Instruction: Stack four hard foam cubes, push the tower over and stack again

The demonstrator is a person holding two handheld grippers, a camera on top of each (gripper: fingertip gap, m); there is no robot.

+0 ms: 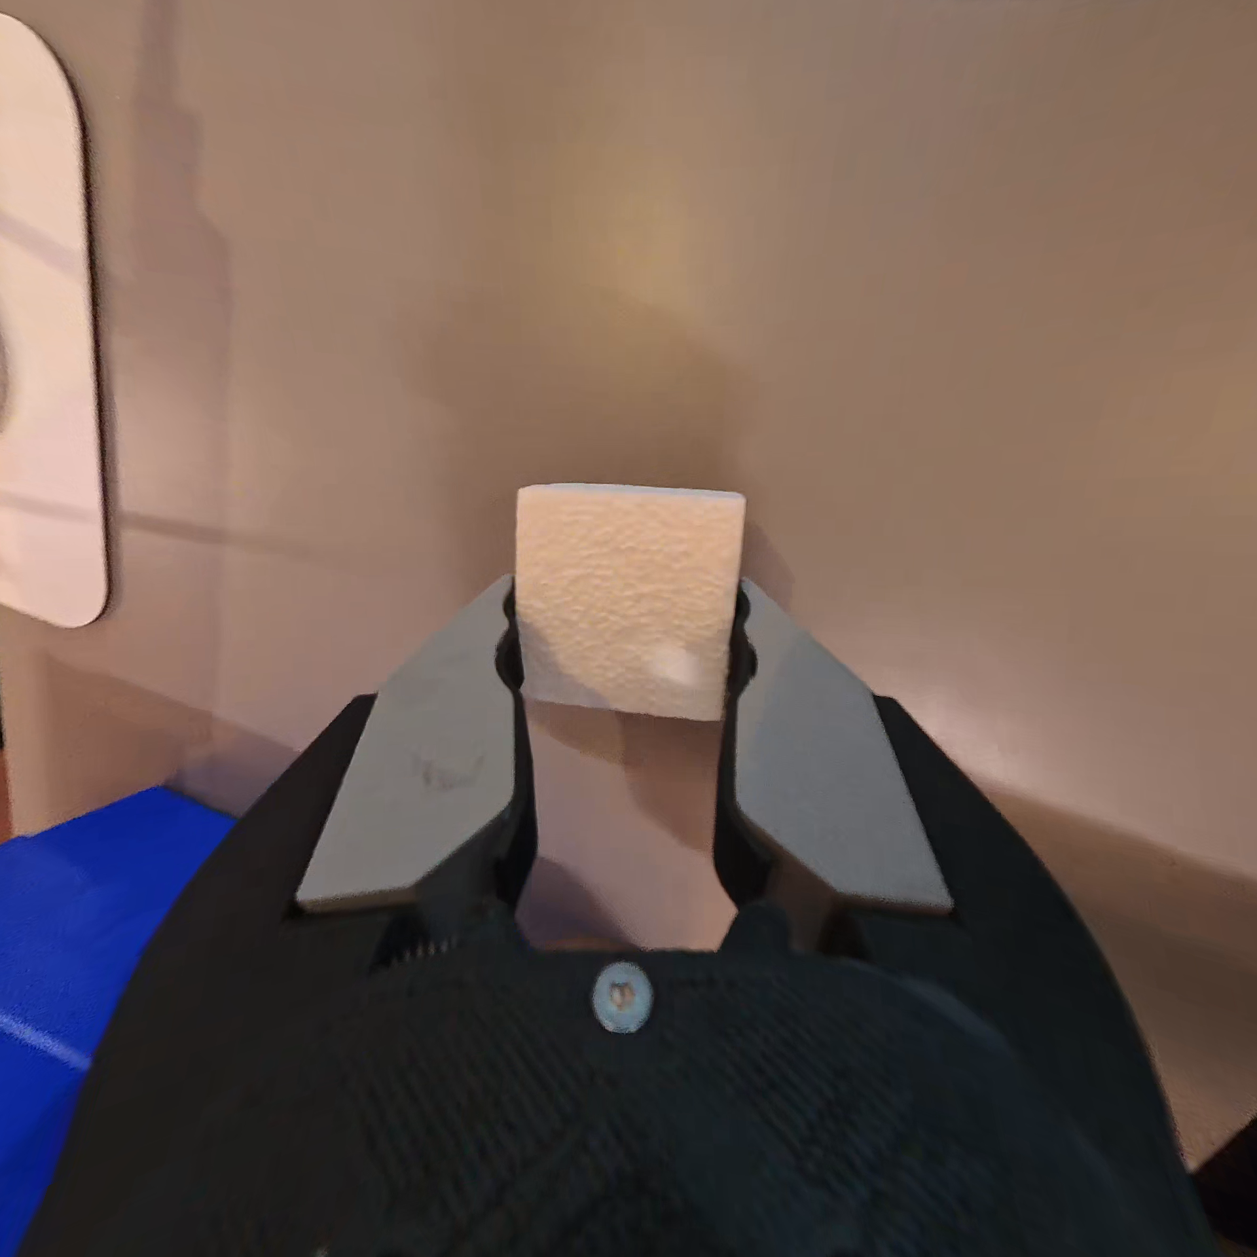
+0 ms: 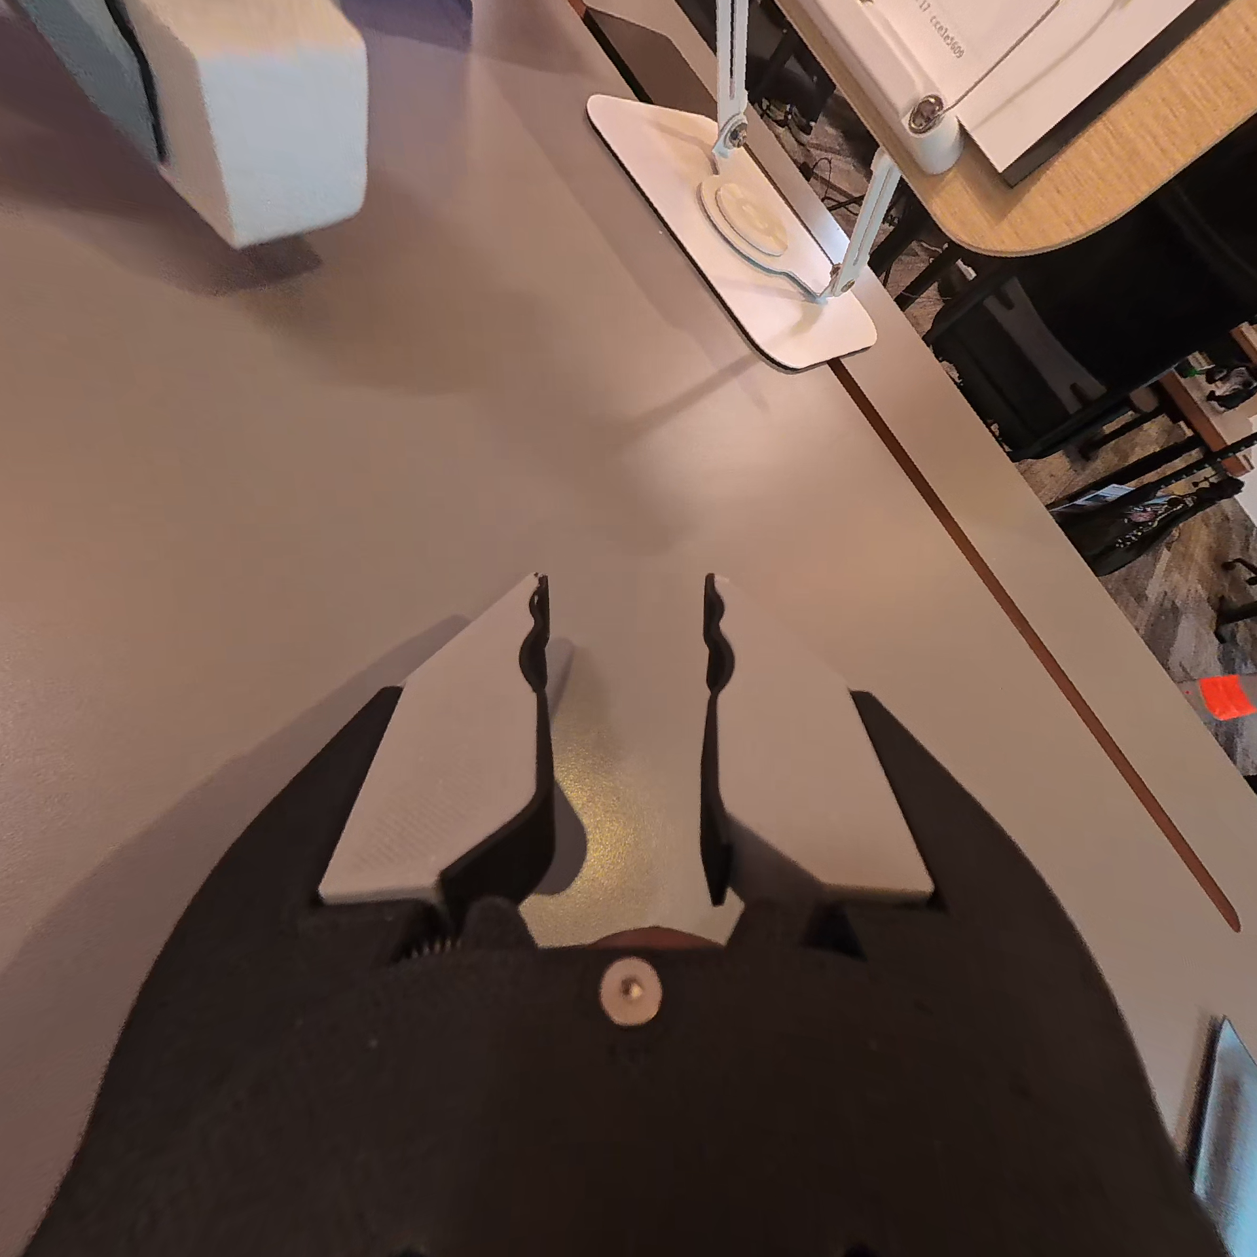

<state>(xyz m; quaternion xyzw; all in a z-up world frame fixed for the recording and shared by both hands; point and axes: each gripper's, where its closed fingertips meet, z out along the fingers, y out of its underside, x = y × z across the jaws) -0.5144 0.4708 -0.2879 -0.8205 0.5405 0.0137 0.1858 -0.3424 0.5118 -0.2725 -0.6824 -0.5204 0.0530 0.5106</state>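
Note:
My left gripper (image 1: 626,581) is shut on a white foam cube (image 1: 629,626), gripping its left and right sides and holding it above the beige table (image 1: 884,340). The same cube (image 2: 272,129) shows blurred at the top left of the right wrist view, with a grey finger (image 2: 81,68) of the left gripper beside it, just above the table. My right gripper (image 2: 626,578) is open and empty over bare table (image 2: 340,442), well short of that cube. No other cubes are in view.
A white flat stand base (image 2: 680,177) with white arms sits at the table's far edge; its rounded corner shows in the left wrist view (image 1: 47,340). A blue box (image 1: 75,952) is at my lower left. The table edge (image 2: 1020,490) runs diagonally on the right.

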